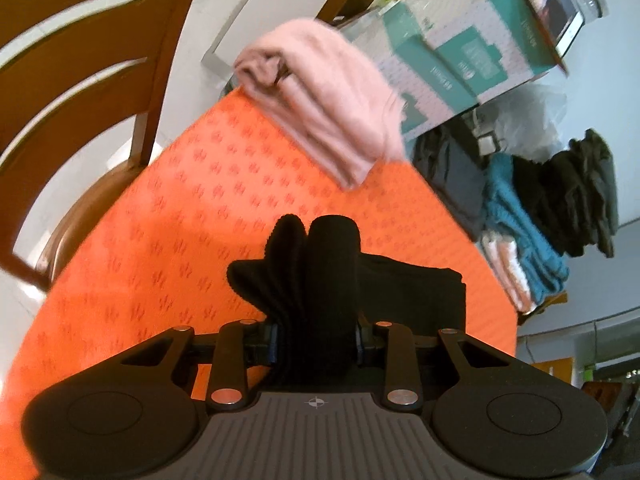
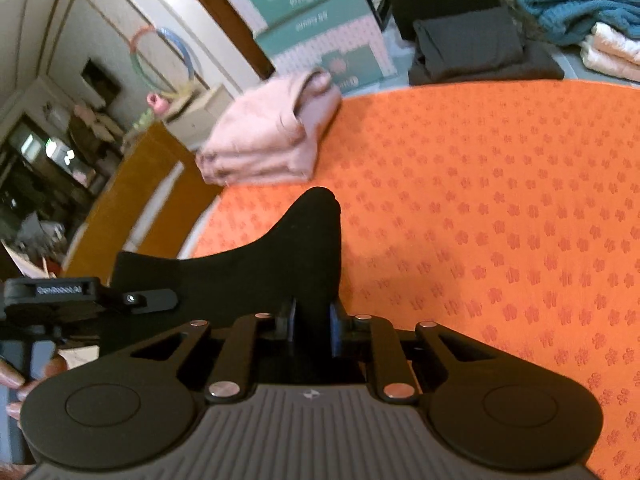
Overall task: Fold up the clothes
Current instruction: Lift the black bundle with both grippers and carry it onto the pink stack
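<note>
A black garment (image 1: 412, 292) hangs between both grippers above the orange patterned mat (image 1: 200, 200). My left gripper (image 1: 316, 336) is shut on a bunched edge of it, with folds sticking up past the fingers. My right gripper (image 2: 314, 320) is shut on another edge of the black garment (image 2: 280, 256), which stretches left toward the other gripper's body (image 2: 80, 296). A folded pink sweater (image 1: 324, 100) lies at the mat's far edge; it also shows in the right wrist view (image 2: 268, 136).
A wooden chair (image 1: 80, 60) stands left of the table. Teal and white boxes (image 1: 460, 52) stand behind the mat. Folded dark (image 2: 468, 44), teal (image 2: 580, 4) and pale clothes (image 2: 612, 50) are stacked beyond the orange mat (image 2: 480, 200).
</note>
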`<state>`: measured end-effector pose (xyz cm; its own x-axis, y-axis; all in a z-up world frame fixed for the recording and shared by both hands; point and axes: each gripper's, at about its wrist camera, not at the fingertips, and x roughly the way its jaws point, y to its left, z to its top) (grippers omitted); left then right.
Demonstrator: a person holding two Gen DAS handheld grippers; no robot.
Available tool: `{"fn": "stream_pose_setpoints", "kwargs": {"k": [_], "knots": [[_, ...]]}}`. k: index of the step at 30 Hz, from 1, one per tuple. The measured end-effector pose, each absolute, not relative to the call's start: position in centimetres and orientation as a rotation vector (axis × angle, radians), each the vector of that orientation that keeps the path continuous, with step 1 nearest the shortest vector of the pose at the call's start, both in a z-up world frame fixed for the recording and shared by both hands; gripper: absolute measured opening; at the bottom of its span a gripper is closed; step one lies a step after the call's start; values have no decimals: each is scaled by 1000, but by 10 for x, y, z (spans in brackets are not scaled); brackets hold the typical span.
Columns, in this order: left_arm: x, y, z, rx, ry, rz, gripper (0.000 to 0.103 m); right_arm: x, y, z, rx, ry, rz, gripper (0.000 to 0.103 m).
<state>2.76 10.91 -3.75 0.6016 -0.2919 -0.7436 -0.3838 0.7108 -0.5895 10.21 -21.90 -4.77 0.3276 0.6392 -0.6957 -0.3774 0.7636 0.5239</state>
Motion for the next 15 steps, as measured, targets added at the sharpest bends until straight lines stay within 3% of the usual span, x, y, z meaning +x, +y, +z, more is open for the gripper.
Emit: {"fn": "stream_pose_setpoints", "kwargs": {"k": [5, 15], "knots": [[43, 119, -15, -788, 913, 55, 34, 116, -212, -20, 367, 977, 680, 19], [152, 178, 27, -704, 878, 0, 34, 197, -166, 1, 593, 916, 629, 18]]}}
